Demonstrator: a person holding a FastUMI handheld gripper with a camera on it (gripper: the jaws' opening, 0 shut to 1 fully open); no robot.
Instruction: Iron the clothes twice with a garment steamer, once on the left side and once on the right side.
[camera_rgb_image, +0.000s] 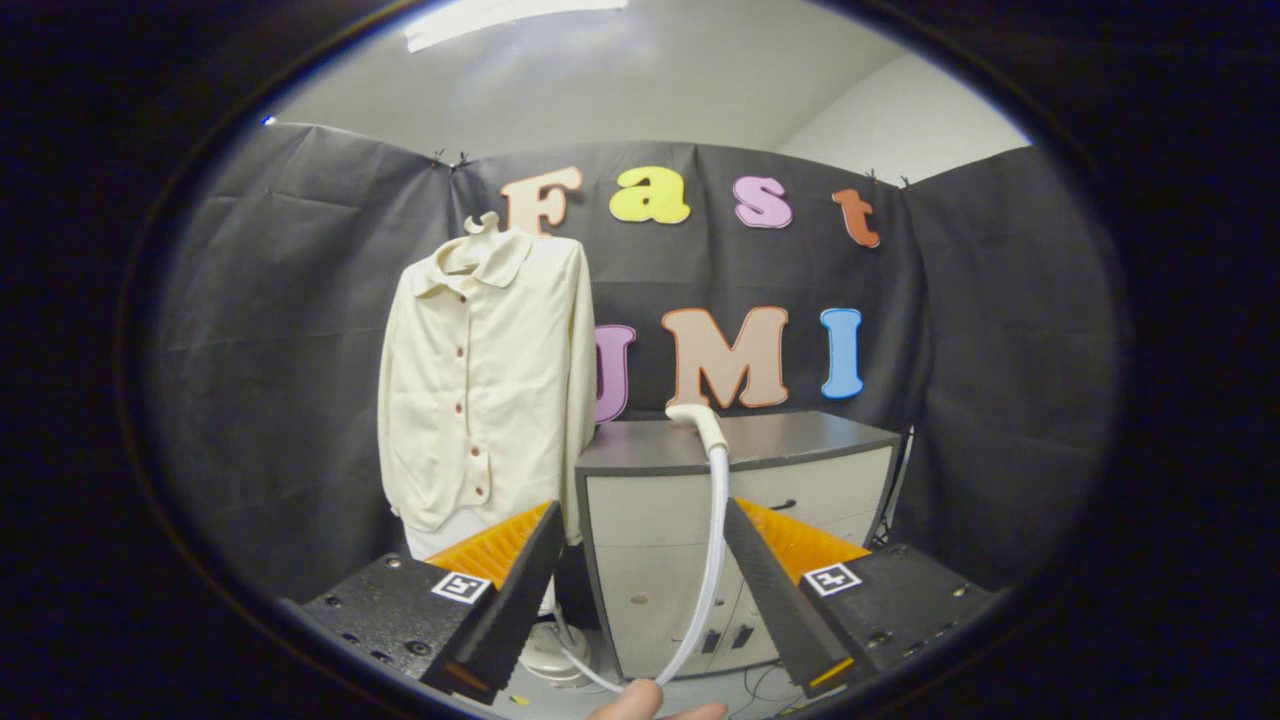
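Holding the gripper (640, 590) level toward the grey cabinet (735, 500), you have its black ribbed fingers (515, 600) spread wide and empty, the white steamer head (698, 418) with its smooth hose (712, 540) beyond them, the cream buttoned shirt (485, 385) hanging left of it.

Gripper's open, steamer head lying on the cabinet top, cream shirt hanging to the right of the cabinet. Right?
Not quite. In the gripper view the shirt hangs left of the cabinet, not right. The rest holds: the gripper is open and the steamer head lies on the cabinet top.
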